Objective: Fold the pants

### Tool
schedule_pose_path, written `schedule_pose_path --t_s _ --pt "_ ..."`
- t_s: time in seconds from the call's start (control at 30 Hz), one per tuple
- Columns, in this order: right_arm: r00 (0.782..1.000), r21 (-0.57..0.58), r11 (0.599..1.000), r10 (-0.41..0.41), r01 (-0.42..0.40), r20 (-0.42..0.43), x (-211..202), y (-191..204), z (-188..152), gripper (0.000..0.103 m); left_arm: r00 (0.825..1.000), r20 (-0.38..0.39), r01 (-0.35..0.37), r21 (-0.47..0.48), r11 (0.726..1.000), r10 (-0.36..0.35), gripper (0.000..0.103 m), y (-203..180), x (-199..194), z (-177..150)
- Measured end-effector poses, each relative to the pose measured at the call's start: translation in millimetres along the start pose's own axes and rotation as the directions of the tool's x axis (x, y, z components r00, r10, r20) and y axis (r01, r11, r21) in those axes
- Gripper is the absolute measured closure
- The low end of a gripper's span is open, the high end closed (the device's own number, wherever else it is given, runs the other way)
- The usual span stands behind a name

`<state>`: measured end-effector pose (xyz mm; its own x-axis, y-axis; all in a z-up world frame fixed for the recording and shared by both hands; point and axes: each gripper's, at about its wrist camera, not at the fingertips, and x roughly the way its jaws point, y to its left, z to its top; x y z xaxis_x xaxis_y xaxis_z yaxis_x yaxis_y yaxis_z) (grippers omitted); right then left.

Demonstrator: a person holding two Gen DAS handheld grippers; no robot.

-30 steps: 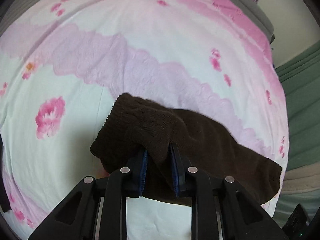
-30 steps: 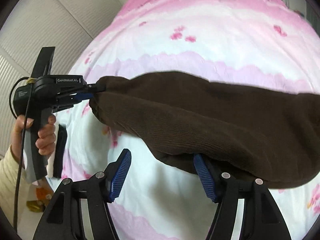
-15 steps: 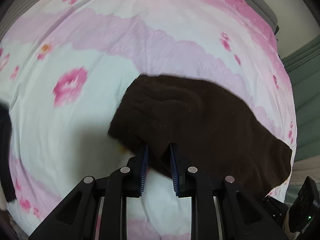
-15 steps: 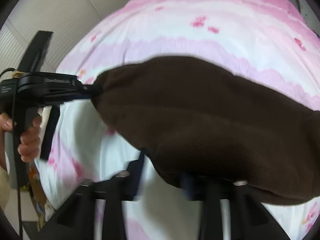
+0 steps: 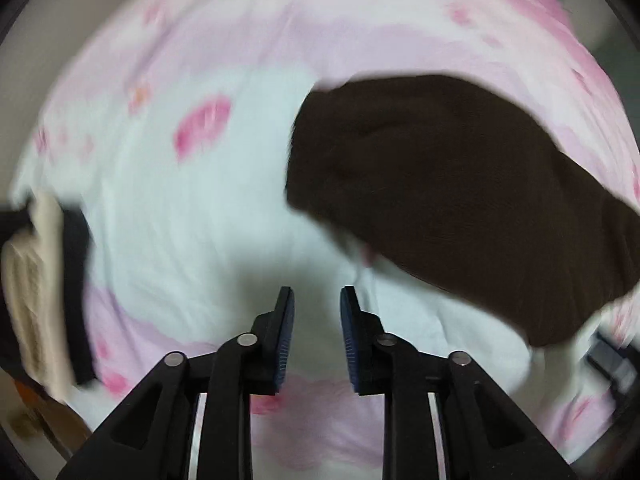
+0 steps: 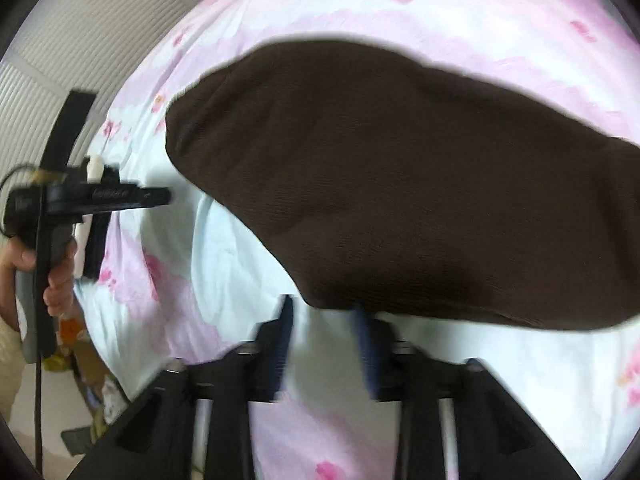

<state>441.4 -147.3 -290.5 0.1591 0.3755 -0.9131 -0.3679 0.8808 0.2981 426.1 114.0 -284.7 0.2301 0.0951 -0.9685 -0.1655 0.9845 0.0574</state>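
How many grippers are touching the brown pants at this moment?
0, it seems. The left gripper is open, apart from the brown pants; the right gripper sits at their near edge, gap empty, contact unclear.

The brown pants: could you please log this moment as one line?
brown pants: folded on bedsheet | left gripper: open, empty, clear of pants | right gripper: open, at pants edge

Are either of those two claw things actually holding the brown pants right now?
No. The left gripper is open and clear of the brown pants, which lie on the pink bedspread. The right gripper is open too, at the pants' near edge.
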Motion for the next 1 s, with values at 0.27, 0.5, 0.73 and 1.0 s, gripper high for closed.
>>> schedule_pose_path --t_s 0.27,0.5,0.73,1.0 --pt "0.918 0.298 0.930 -0.296 0.215 0.265 -122.9 -103.0 -16.4 0.055 0.972 0.174 0.116 0.220 0.969 -0.156 0.054 -110.0 -60.5 -0.2" --pt "0.871 0.405 0.879 -0.389 0.253 0.300 -135.8 -188.2 -6.0 0.055 0.952 0.200 0.154 0.343 0.927 -0.232 0.042 -221.3 -75.9 7.8" --pt "0.903 0.425 0.882 -0.336 0.203 0.267 -90.2 -215.7 12.5 0.063 0.951 0.172 0.171 0.397 0.902 -0.256 0.042 -256.3 -78.4 4.1" --pt "0.941 0.454 0.877 -0.271 0.155 0.201 -51.3 -249.5 12.3 0.078 0.964 0.127 0.167 0.387 0.907 -0.232 0.042 -257.0 -68.5 2.0"
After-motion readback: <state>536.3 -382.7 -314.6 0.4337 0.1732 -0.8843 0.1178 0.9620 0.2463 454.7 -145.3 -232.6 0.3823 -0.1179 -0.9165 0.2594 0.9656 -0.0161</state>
